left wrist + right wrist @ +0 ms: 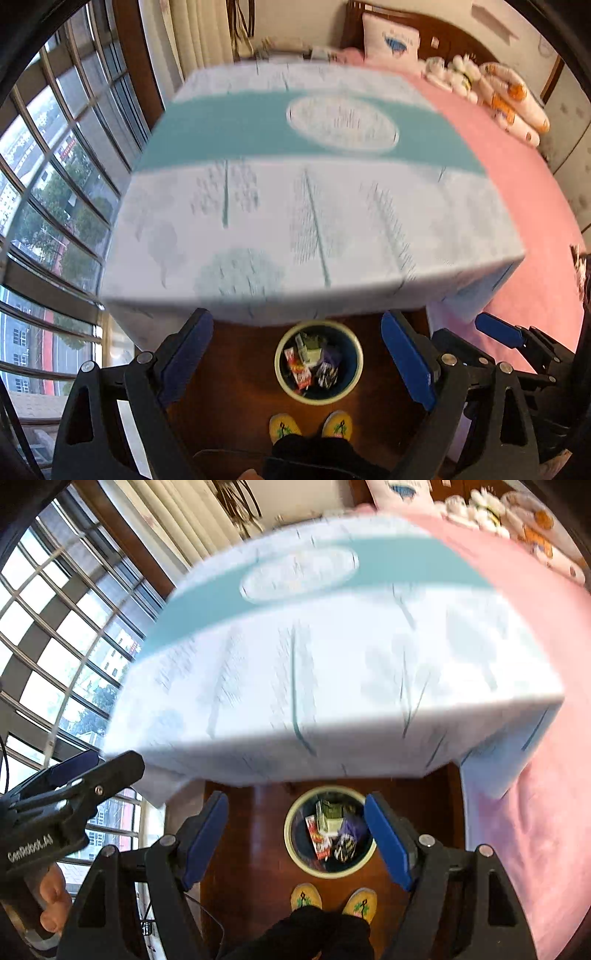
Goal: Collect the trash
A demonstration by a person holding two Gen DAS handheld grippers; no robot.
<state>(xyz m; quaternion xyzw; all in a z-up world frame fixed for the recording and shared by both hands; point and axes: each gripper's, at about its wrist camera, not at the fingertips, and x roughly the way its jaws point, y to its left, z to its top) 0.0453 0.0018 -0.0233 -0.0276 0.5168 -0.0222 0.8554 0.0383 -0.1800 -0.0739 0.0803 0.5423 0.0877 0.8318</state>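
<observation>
Both claws, left claw (297,363) & right claw (297,843), gape wide w/ nothing between pads. Bin (352,384) sits on floor at 6 o'clock below cloth-covered surface (314,221), wrappers (312,363) inside, slippers (284,426) just beside it.

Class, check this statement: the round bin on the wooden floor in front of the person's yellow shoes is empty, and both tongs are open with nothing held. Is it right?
Not quite. The bin is not empty: the left wrist view shows wrappers inside. The rest stands: left tongs and right tongs are open, holding nothing.
</observation>
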